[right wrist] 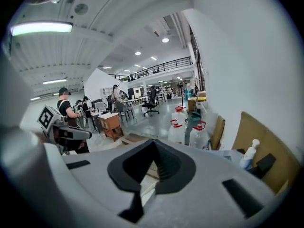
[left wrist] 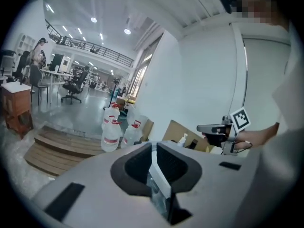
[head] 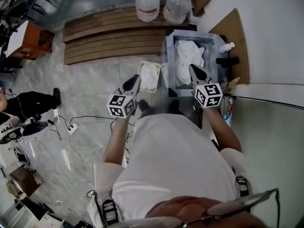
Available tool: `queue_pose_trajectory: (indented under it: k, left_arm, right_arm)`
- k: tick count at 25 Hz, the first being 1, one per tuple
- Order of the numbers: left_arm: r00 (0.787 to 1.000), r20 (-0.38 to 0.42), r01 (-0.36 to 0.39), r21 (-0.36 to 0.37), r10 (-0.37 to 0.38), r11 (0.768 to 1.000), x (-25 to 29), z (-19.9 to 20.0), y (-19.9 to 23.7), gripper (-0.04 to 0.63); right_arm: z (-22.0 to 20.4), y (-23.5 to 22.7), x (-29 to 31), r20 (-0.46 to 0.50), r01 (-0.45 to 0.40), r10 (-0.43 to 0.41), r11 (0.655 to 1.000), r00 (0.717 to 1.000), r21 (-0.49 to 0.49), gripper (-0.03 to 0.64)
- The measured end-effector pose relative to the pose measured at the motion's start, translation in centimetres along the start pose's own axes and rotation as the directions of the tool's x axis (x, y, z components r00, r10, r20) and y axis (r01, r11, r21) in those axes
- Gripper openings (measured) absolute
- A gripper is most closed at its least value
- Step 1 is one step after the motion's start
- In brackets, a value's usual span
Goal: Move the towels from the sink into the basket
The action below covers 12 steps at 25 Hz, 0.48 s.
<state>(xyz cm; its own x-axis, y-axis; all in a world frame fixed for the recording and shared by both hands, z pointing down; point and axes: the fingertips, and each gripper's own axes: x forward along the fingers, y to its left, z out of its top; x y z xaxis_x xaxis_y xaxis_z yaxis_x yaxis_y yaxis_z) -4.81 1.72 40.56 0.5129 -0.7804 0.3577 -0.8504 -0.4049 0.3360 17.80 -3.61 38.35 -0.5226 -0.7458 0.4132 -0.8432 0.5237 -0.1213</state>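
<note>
A pale stone floor (head: 90, 84) runs under everything, with wooden planks (head: 109, 37) and water jugs (head: 147, 4) against the far wall. The left gripper (head: 133, 81) is held up at about waist height with its jaws together and nothing between them. Its own view looks level across the hall rather than down at any cloth. Just ahead and to its right sits the white basket (head: 141, 77), nearer to this gripper than to the other. Right of the basket and touching it stands the sink (head: 169, 56), where the white towels (head: 189, 56) lie in a heap whose long axis runs straight away from the person. The right gripper (head: 193, 69) hangs over the near end of that heap, jaws shut and empty, also pointing out into the room. So the towels lie below and just ahead of the right gripper, which is clearly the closer one. It probably has to tip down and open before it can take the near end.
</note>
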Motion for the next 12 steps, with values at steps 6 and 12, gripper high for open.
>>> queue_pose_trajectory:
  k: [6, 12]
  left_arm:
    - [0.993, 0.119, 0.005, 0.061, -0.012, 0.998, -0.9, 4.3, -3.1, 0.034]
    - [0.992, 0.114, 0.039, 0.073, -0.047, 0.997, 0.6, 4.6, -4.7, 0.034]
  right_arm:
    - [2.4, -1.3, -5.1, 0.098, 0.032, -0.029, 0.999, 0.995, -0.028, -0.003]
    - [2.8, -2.5, -6.7, 0.111, 0.061, -0.056, 0.997, 0.992, -0.041, -0.003]
